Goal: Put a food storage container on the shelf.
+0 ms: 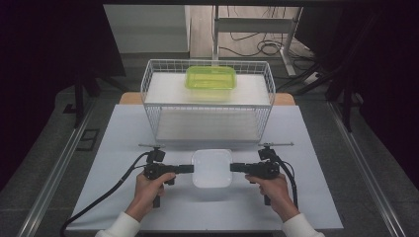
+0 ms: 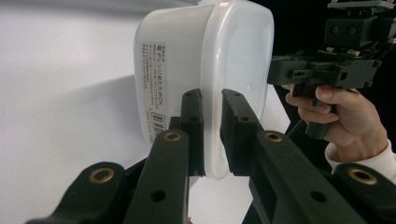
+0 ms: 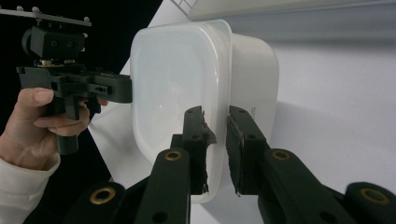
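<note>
We see the left gripper (image 1: 188,169) closed down to a narrow gap on the left edge of the white lidded container (image 1: 212,168), its pads pinching the lid rim. In the left gripper view the two black jaws stand on either side of that rim, pads pressed to it, with the container (image 2: 187,70) turned on its side in frame and its label strip facing us. The right gripper (image 1: 234,167) does the same on the opposite edge: jaws nearly together, clamped on the rim, as the right gripper view shows (image 3: 215,154). Each gripper is held by one hand, left hand (image 1: 148,190) and right hand (image 1: 275,191), in white sleeves.

Count: two grippers, two hands, one white container, one green-lidded container (image 1: 210,80), one wire basket (image 1: 148,91).

The white container sits on the pale table (image 1: 108,148) near the front middle, between the two grippers, just in front of the wire basket. The green-lidded container stands on the basket's upper shelf, toward the back, well apart from the white one. The basket's front wire wall is just behind the grippers. A black cable (image 1: 106,195) trails from the left gripper toward the front left edge of the table. Beyond the table are desk legs and loose cables on the floor.
</note>
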`<action>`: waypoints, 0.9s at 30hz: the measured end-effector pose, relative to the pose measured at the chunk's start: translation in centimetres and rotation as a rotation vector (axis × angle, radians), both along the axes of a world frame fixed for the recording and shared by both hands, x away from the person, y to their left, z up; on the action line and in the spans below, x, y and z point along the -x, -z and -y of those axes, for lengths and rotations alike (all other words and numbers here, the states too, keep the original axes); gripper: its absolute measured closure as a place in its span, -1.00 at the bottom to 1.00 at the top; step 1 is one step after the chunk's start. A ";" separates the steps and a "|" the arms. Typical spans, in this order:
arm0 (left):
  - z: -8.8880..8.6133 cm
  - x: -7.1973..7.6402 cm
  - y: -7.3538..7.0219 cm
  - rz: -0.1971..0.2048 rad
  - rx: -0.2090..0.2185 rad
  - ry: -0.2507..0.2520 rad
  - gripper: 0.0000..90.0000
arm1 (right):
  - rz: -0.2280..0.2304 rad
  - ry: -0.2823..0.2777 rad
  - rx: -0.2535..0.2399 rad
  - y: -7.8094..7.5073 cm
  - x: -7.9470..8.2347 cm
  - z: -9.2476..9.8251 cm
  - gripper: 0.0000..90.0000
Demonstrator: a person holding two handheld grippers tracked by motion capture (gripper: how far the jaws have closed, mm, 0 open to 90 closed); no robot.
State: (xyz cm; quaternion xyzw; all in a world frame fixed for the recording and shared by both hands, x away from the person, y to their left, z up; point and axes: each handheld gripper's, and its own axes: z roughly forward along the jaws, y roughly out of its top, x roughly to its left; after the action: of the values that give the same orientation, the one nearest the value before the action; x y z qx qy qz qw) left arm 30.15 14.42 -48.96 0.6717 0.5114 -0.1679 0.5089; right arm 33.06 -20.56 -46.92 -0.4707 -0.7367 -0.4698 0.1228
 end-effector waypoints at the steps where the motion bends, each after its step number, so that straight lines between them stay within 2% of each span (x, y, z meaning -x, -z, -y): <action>1: 0.0 0.0 -0.2 0.005 0.000 0.000 0.77 | 0.006 0.000 -0.003 -0.1 0.0 0.0 0.72; 4: -0.2 -0.5 -1.3 0.018 0.004 -0.003 0.77 | 0.012 0.002 -0.010 -0.9 -0.2 -0.1 0.72; 6: -0.3 -0.7 -2.3 0.035 0.002 -0.005 0.77 | 0.033 0.006 -0.014 -1.7 -0.3 -0.2 0.72; 7: -0.3 -0.7 -2.3 0.035 0.002 -0.005 0.77 | 0.033 0.006 -0.014 -1.7 -0.3 -0.2 0.72; 8: -0.5 -1.0 -3.4 0.056 0.001 -0.011 0.77 | 0.064 0.008 -0.012 -2.8 -0.5 -0.4 0.72; 9: -0.5 -1.0 -3.4 0.056 0.001 -0.011 0.77 | 0.064 0.008 -0.012 -2.8 -0.5 -0.4 0.72; 12: -0.8 -1.4 -5.5 0.090 0.007 -0.017 0.77 | 0.092 0.005 -0.020 -5.0 -1.0 -0.7 0.72; 14: -0.9 -1.4 -5.9 0.097 0.010 -0.017 0.77 | 0.104 0.002 -0.023 -5.4 -1.2 -0.8 0.72; 15: -1.1 -1.4 -6.5 0.110 0.013 -0.020 0.77 | 0.118 -0.003 -0.021 -6.4 -1.3 -1.0 0.72; 17: -1.3 -1.5 -7.1 0.118 0.023 -0.028 0.77 | 0.126 -0.008 -0.021 -7.2 -1.3 -1.1 0.72; 21: -1.4 -1.6 -8.1 0.134 0.019 -0.032 0.76 | 0.141 -0.011 -0.022 -8.3 -1.4 -1.3 0.72; 22: -1.4 -1.7 -8.9 0.147 0.018 -0.036 0.76 | 0.150 -0.011 -0.022 -9.0 -1.4 -1.4 0.72; 26: -1.4 -2.1 -10.4 0.170 0.020 -0.040 0.76 | 0.168 -0.007 -0.024 -10.5 -1.6 -1.4 0.72; 27: -1.4 -2.1 -10.4 0.170 0.020 -0.040 0.76 | 0.178 -0.007 -0.023 -10.9 -1.7 -1.4 0.72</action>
State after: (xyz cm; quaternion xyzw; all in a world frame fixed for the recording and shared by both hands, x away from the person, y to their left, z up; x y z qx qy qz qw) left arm 32.22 15.85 -38.54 0.6682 0.4780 -0.1050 0.5604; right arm 34.77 -19.13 -36.03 -0.4230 -0.7408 -0.5179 0.0638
